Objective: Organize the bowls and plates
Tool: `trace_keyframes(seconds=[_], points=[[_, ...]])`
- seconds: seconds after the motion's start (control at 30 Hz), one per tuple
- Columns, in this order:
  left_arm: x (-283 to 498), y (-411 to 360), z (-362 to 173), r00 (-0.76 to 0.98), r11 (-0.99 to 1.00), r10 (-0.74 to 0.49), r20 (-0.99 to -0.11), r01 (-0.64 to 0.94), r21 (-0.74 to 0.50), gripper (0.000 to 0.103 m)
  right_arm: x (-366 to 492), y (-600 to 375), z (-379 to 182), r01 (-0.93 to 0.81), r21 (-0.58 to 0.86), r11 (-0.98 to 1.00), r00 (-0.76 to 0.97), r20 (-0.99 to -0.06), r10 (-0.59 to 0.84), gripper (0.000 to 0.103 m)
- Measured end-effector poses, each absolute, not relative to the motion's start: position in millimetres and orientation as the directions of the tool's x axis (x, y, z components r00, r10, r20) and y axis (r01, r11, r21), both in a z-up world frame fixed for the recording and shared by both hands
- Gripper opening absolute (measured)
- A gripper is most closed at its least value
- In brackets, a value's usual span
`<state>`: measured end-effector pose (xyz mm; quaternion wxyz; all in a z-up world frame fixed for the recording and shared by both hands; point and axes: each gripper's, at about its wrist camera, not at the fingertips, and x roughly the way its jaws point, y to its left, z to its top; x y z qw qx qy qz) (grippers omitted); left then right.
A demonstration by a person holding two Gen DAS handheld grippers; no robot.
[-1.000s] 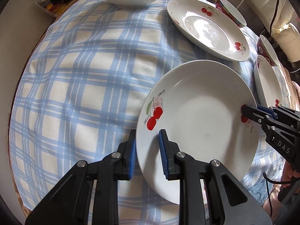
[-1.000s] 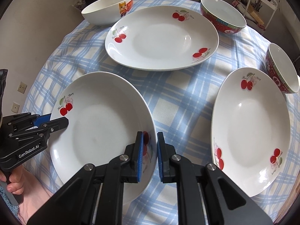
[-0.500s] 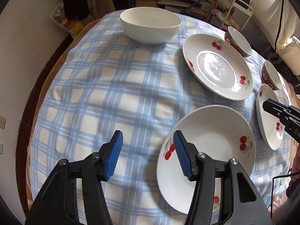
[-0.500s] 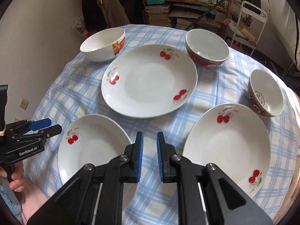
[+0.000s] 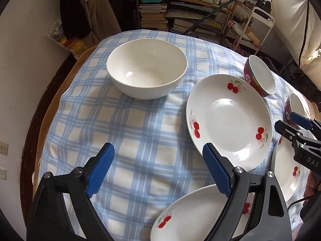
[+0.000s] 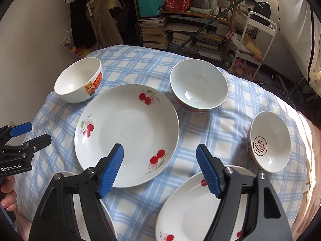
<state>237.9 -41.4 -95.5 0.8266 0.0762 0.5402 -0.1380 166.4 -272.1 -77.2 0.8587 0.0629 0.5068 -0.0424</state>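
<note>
Three white cherry-print plates lie on the checked tablecloth: a middle one [image 6: 126, 134] [image 5: 228, 120], a near-left one [image 5: 196, 217] and a near-right one [image 6: 192, 208]. A white bowl [image 5: 146, 68] with a cat print [image 6: 79, 85] stands at the far left. Two red-rimmed bowls stand further right: a large one [image 6: 198, 84] and a small one [image 6: 268, 140]. My left gripper [image 5: 158, 170] is open and empty above the cloth. My right gripper [image 6: 160, 168] is open and empty above the middle plate's near edge.
The round table [image 5: 40, 112] has a dark wooden rim at the left. Behind it stand bookshelves [image 6: 180, 30], hanging clothes [image 6: 96, 20] and a white cart [image 6: 254, 38]. A white wall [image 5: 20, 60] is on the left.
Both grippers let go of the near-left plate, rose and pulled back. The left jaws opened first, the right jaws opened in the last half second.
</note>
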Motion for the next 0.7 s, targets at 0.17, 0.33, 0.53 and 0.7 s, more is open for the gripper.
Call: trace_keyframes(seconds=[0.17,0.33,0.53,0.7], points=[[265,-56,-109,0.345,0.953,-0.144,-0.927,0.301,-0.036,0.089,187,-293,-90,0.161,0.053,0.986,0.461,-0.887,-0.028,0.079],[283,-65,-129,0.307,0.955,-0.096,-0.947,0.297,-0.001,0.088,202,-305,-103,0.155,0.042,0.987,0.433,-0.901,-0.03,0.079],[292,-67,-142,0.277,0.957,-0.106,-0.955,0.288,-0.023,0.081,213,-312,-121,0.159,0.052,0.986,0.388,-0.922,-0.013,0.079],[297,-74,-144,0.246,0.944,-0.159,-0.956,0.32,-0.074,0.06,221,-310,-129,0.148,0.056,0.987,0.369,-0.93,-0.003,0.078]])
